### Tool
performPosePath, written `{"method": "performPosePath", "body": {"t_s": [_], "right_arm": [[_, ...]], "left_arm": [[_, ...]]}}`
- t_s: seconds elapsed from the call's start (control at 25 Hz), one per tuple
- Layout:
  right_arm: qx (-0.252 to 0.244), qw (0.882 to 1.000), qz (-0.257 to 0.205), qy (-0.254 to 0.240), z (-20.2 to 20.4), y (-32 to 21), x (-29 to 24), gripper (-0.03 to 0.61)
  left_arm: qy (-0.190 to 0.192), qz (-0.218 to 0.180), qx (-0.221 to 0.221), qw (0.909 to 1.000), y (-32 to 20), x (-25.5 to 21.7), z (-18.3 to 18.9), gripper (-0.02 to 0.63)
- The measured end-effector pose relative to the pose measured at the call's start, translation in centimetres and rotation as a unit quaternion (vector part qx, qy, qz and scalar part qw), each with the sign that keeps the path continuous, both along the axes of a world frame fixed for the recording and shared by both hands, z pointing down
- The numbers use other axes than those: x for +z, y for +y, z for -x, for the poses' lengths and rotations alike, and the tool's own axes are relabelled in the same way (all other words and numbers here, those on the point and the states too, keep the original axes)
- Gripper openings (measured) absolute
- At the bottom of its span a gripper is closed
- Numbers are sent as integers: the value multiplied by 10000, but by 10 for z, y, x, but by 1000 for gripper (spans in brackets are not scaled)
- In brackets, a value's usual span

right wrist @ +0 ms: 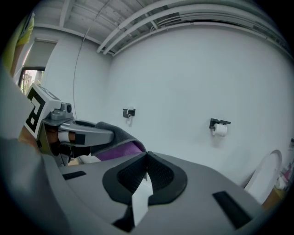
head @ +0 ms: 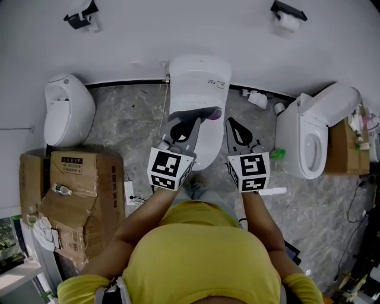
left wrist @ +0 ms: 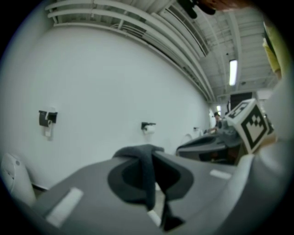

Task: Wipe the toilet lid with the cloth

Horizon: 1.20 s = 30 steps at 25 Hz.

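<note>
The white toilet [head: 199,80] stands against the wall with its lid down. My left gripper [head: 193,122] is raised in front of it, shut on a grey and purple cloth [head: 208,113] that hangs over the lid in the head view. In the left gripper view the dark cloth [left wrist: 148,179] is pinched between the closed jaws of the left gripper [left wrist: 151,151]. My right gripper [head: 233,124] is raised beside it, shut and holding nothing. The right gripper view shows the right gripper [right wrist: 147,158] with its jaws together, and the left gripper with the cloth [right wrist: 120,142] to its left.
A second toilet [head: 68,113] stands at the left. A third toilet [head: 314,139], lid up, stands at the right. Cardboard boxes [head: 74,190] lie on the floor at the left. Two paper roll holders [head: 288,18] hang on the wall. A cable [head: 163,110] runs down beside the middle toilet.
</note>
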State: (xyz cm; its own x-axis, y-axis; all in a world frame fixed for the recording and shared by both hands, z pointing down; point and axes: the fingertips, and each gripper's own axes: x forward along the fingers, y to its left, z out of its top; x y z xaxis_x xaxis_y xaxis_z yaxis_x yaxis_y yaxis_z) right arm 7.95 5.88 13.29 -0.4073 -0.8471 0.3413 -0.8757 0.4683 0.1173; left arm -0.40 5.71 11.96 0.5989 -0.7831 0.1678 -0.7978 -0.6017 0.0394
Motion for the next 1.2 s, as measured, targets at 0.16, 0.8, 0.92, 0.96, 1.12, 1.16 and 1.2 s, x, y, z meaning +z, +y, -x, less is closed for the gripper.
{"method": "performPosePath", "body": {"t_s": [0.16,0.8,0.92,0.96,1.12,1.16,1.2], "right_arm": [[22,9995,-144,-285,0,5,-20,15],[-140,9993,-334,-23,30,24,-28,15],[-151,9992,-358,24,38,25,-27,15],[-146,9992,-366,31,41,26,-26,15],[-120,9993,-356,49,51,29,-20,15],[-123,9993,-352,65,52,29,-18,15],[-126,9993,-349,80,54,29,-17,15]], "left_arm": [[-38,-131,127,9998,8,-13,-5,17],[40,-247,192,9995,29,-21,6,17],[78,-268,179,9995,27,-20,14,17],[74,-299,183,9994,28,-20,17,17],[71,-332,186,9993,26,-15,28,17],[86,-323,175,9993,25,-13,31,17],[93,-316,165,9993,24,-12,34,17]]}}
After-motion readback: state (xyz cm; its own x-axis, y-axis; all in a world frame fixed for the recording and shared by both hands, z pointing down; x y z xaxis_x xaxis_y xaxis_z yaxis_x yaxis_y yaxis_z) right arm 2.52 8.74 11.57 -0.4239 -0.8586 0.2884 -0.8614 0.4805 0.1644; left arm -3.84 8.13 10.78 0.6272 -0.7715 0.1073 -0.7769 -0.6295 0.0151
